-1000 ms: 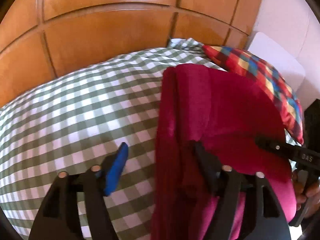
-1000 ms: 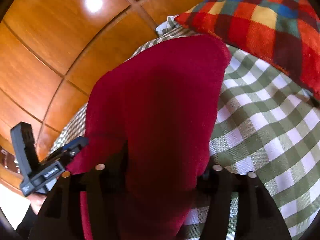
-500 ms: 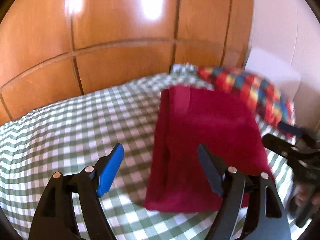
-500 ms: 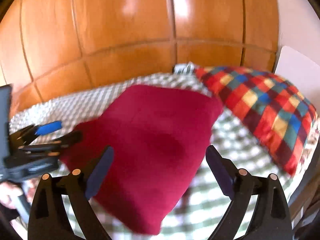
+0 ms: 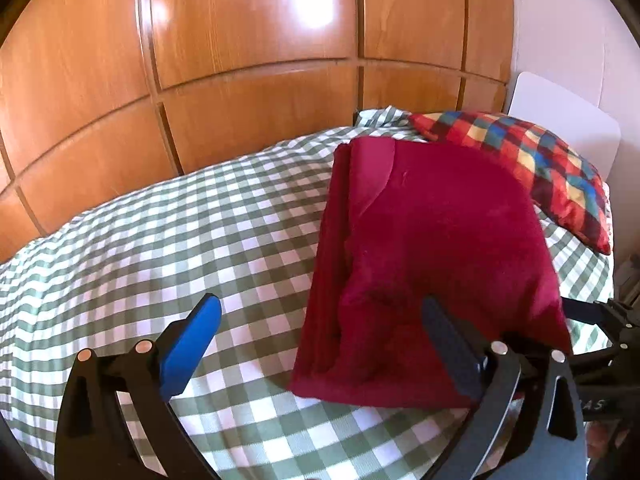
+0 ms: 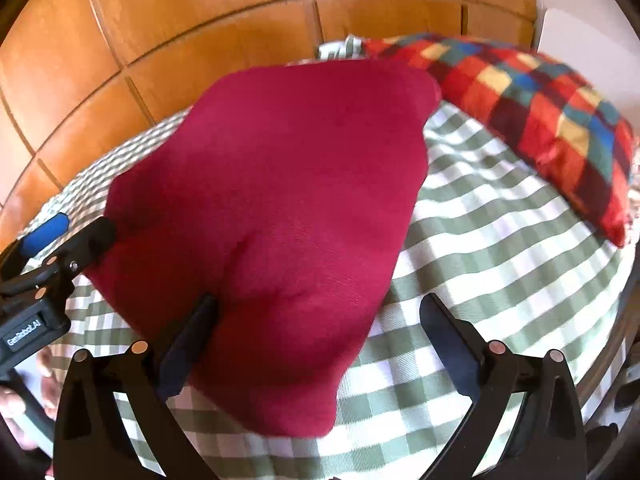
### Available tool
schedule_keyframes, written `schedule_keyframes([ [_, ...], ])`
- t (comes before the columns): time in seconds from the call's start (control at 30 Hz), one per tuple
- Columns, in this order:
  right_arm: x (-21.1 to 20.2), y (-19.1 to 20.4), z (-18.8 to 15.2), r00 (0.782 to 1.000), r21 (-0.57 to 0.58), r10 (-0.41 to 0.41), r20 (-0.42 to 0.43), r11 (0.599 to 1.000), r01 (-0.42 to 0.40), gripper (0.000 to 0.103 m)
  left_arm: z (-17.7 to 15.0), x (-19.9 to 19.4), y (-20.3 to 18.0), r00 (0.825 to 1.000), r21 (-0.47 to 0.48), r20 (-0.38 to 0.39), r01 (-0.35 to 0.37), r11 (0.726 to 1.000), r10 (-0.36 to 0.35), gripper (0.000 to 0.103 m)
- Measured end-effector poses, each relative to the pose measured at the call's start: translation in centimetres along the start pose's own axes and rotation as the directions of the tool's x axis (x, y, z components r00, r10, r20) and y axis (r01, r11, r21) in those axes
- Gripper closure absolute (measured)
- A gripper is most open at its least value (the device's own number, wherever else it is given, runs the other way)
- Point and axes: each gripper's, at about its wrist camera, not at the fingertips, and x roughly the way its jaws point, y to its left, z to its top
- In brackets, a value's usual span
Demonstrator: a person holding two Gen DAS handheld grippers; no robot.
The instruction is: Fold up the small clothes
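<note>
A dark red folded garment (image 5: pixel 432 248) lies flat on the green-and-white checked bed cover (image 5: pixel 168 240); it also shows in the right wrist view (image 6: pixel 276 216). My left gripper (image 5: pixel 320 332) is open and empty, held above the garment's near left corner. My right gripper (image 6: pixel 316 332) is open and empty, held above the garment's near edge. The left gripper also shows at the left of the right wrist view (image 6: pixel 68 232). The right gripper shows at the right edge of the left wrist view (image 5: pixel 600 320).
A red, blue and yellow checked pillow (image 5: pixel 520 160) lies at the head of the bed, right of the garment. Wooden wardrobe panels (image 5: pixel 240 60) stand behind the bed. A white headboard (image 5: pixel 560 120) is at the far right.
Both grippers let go of the red garment, opened and pulled back and up. The garment now lies folded flat on the bed.
</note>
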Motion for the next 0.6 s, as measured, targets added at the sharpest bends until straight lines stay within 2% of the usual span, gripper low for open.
schedule_keyframes([
  [0.17, -3.2, 1.1, -0.3, 0.993, -0.067, -0.064, 0.104, 0.995, 0.071, 0.004, -0.5, -1.9, 0.0, 1.0, -0.02, 0.02, 0.002, 1.0, -0.002, 0.003],
  [0.27, -4.7, 1.7, -0.7, 0.985, -0.116, -0.104, 0.135, 0.986, 0.12, 0.004, -0.7, -2.2, 0.1, 1.0, -0.032, 0.021, 0.0, 0.999, 0.0, 0.003],
  [0.43, -4.8, 2.5, -1.7, 0.98, -0.146, -0.148, 0.13, 0.975, 0.166, 0.004, -1.0, -1.3, 0.2, 1.0, -0.047, -0.007, -0.016, 0.999, 0.015, 0.003],
  [0.6, -1.3, 3.2, -2.2, 0.981, -0.167, -0.186, 0.049, 0.967, 0.191, 0.004, -1.4, 0.5, 0.4, 0.998, -0.033, -0.056, -0.036, 0.999, 0.034, 0.003],
])
